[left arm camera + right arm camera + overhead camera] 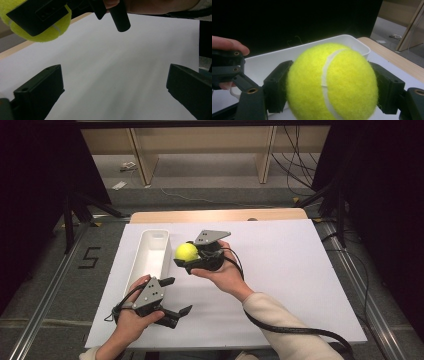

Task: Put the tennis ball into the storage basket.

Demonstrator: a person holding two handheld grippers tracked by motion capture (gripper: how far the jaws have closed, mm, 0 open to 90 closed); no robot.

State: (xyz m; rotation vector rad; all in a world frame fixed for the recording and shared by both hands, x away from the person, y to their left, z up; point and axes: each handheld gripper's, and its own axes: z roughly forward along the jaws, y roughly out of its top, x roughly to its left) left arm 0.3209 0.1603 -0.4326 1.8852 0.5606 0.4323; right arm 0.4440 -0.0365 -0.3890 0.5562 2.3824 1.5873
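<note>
Right gripper (186, 256) clamped on a yellow tennis ball (186, 251), one black jaw pressed on each side of it. In the right gripper view the ball (332, 82) sits squarely between the jaws, white seam curving down its front. Ball held up off the table, just beside the right wall of the white bin (144, 251), not inside it. The right hand (225, 272) cradles the gripper from below, grey three-cornered plate on top, cable trailing back along the cream sleeve (280, 327).

Left gripper (175, 295) sits nearer the person, low over the white sheet (280, 270), jaws wide apart with nothing between them. The left gripper view shows both jaws spread at the bottom corners with bare white sheet (112, 75) between; the tennis ball (45, 32) and the other gripper's jaw show at its top left. Left hand (132, 317) grips the body, cable looping at its left.

The bin is long, narrow, open-topped, lying lengthwise away from the person on the left part of the sheet; its inside looks bare where visible. In the right gripper view its rim (312, 45) runs behind the ball. The white sheet covers a wooden table (215, 215), bare wood showing at the far edge. Grey floor around, a "5" mark (90, 256) on the left.
</note>
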